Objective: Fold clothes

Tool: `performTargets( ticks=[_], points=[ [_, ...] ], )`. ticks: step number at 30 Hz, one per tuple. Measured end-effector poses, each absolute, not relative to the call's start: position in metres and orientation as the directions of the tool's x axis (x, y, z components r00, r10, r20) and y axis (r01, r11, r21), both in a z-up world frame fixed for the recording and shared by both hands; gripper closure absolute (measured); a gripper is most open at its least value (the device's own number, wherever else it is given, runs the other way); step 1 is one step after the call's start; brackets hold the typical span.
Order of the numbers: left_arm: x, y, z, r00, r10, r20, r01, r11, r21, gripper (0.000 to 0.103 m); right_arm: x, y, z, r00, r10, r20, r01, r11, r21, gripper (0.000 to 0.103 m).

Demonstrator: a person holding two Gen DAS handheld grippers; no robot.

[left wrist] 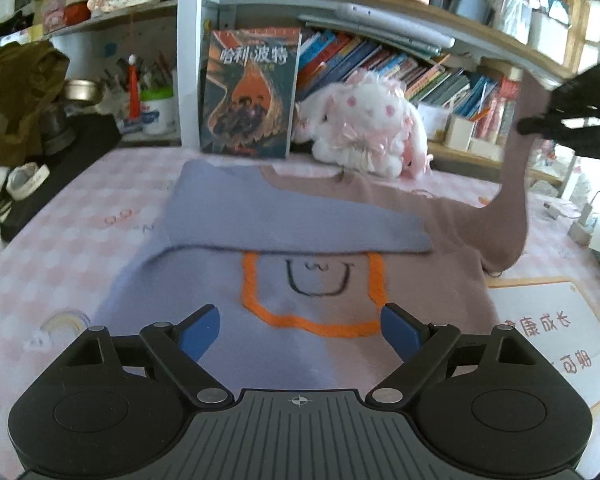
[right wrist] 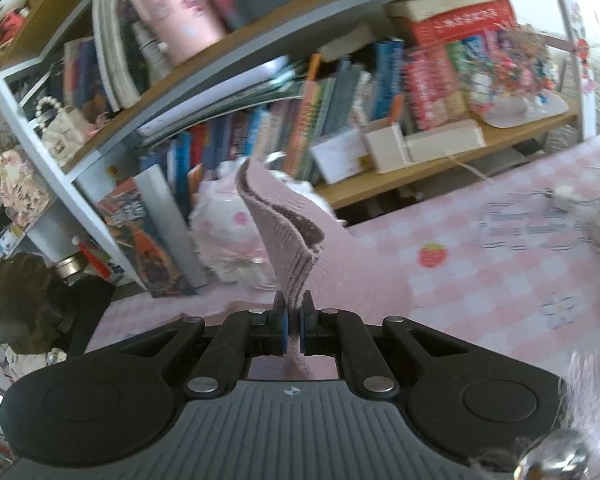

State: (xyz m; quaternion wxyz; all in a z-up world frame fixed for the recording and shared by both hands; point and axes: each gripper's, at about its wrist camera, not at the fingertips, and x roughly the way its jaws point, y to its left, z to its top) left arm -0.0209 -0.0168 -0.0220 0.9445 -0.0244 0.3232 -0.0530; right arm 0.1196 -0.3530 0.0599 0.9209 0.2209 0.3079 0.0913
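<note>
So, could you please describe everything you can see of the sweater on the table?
The sweater looks like a soft knit, lavender and dusty pink, with an orange outline and a small black drawn face on its front. It lies flat on the pink checked tablecloth. One sleeve is folded across the chest; the pink sleeve is lifted, its ribbed cuff pinched in the right hand-held gripper. The left hand-held gripper is open above the hem.

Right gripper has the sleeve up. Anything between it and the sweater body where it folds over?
Nothing visible. The right gripper holds the pink sleeve above the sweater; only the folded blue sleeve lies there. The left gripper is open nearer the camera.
</note>
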Motion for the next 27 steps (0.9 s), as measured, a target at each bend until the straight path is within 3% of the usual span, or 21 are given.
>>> performTargets(
  ticks=[12, 27],
  points=[
    [-0.016, 0.051, -0.018, 0.788, -0.225, -0.573, 0.215, 0.973, -0.086, 0.013, 0.144, -0.206, 0.073, 0.801, 0.312, -0.51, -0.103, 0.913, 0.396, 0.098],
    [-0.02, 0.107, -0.022, 0.797, -0.181, -0.576, 0.137, 0.983, -0.12, 0.013, 0.173, -0.084, 0.036, 0.73, 0.297, -0.616, -0.181, 0.953, 0.244, 0.098]
  ],
)
